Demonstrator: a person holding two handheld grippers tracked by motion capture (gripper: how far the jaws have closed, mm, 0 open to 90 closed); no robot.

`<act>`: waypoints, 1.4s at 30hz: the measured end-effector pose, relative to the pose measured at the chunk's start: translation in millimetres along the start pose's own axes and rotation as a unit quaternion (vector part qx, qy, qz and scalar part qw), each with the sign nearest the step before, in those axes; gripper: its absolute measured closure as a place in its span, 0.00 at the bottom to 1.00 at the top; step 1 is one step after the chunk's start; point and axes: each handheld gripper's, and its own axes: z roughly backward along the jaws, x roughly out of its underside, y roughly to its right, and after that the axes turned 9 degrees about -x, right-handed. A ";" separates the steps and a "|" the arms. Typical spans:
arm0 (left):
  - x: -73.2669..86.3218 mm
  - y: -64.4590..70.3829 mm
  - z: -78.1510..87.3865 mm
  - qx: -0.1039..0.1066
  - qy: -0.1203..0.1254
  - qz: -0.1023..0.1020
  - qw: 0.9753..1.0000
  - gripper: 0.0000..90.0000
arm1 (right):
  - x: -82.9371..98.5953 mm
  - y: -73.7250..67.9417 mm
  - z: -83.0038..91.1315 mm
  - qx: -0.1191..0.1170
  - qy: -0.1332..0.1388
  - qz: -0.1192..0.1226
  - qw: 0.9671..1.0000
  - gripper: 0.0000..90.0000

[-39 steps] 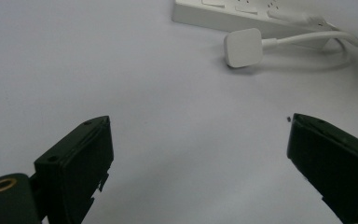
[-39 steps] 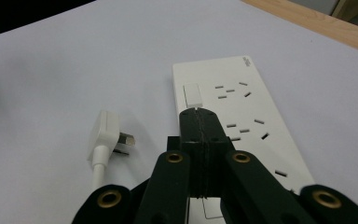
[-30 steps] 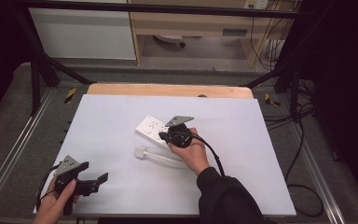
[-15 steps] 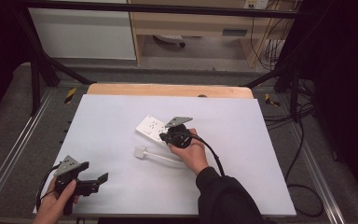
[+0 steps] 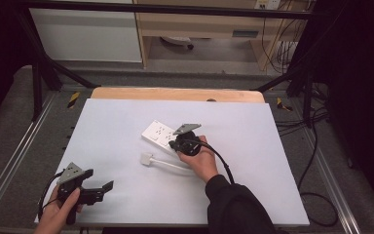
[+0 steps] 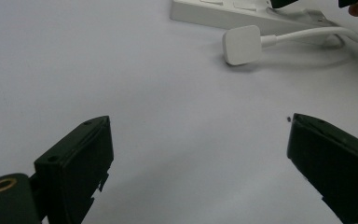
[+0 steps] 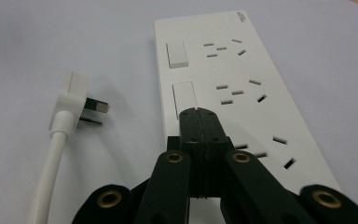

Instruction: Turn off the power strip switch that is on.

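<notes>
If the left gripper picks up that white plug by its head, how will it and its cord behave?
The plug looks rigid and light, so it probably lifts easily. Its smooth faces might slip. The cord curves loosely, so it would likely trail and tug the power strip.

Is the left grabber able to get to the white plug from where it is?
Probably yes. The left gripper has its jaws open, and bare white table lies between it and the plug. The right gripper is over the power strip, not the plug.
</notes>
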 end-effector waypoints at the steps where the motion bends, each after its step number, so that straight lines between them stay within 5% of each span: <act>1: 0.0 0.1 0.0 0.000 0.001 -0.001 1.000 0.08 | 0.8 0.6 -0.2 0.000 0.000 0.000 1.000 1.00; 42: 0.2 0.1 0.1 -0.003 0.000 -0.003 1.000 0.08 | 4.6 0.3 -3.0 0.003 0.019 -0.010 1.000 1.00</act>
